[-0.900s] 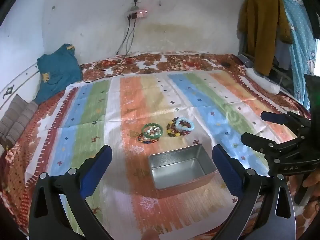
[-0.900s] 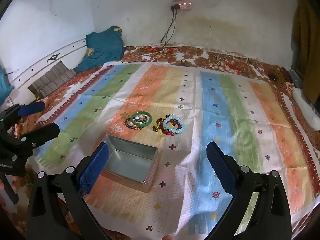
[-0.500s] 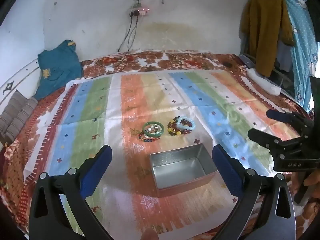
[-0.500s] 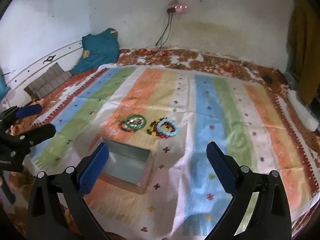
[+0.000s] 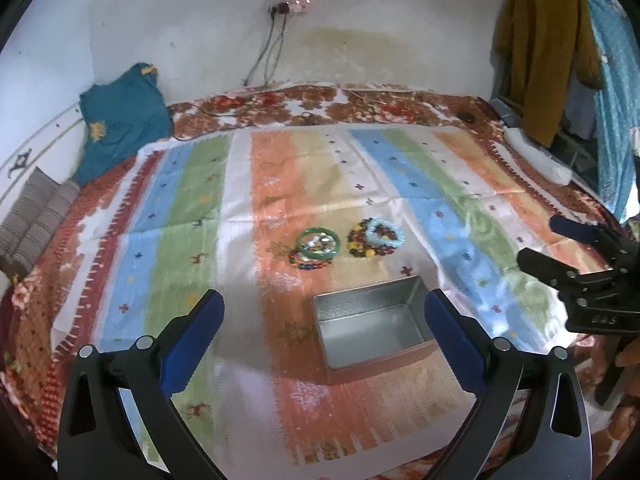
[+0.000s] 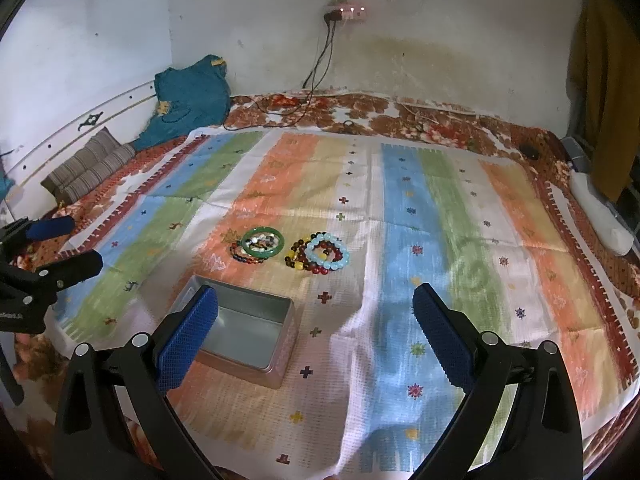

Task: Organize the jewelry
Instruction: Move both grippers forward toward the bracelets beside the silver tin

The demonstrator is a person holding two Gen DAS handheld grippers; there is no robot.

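**Bed Surface Setup: Jewelry Ungrasped, Both Grippers Spread**

Striped cloth (image 6: 404, 240) covered the bed and carried every task item. Two clusters of jewelry lay at mid-cloth: a green bangle (image 6: 263, 242) over dark beads on the left, and a pale blue bead bracelet (image 6: 327, 255) on mixed red and amber beads just to its right. The clusters sat close together but apart. An empty metal tin (image 6: 244, 330) stood near them on the near side, open side up.

Position relative to the fingers: the right gripper (image 6: 316, 336) and the left gripper (image 5: 322, 338) were both spread fully, holding nothing. All jewelry lay beyond the fingertips, well short of contact. In the right view, the left blue pad (image 6: 186, 340) overlapped the tin's near-left corner.

Probable faults:
- Stacked bracelets could lift together or snag, because they overlap.
- Round beads could slip from flat pads.
- A low approach could pinch the loose cloth or nudge the tin.
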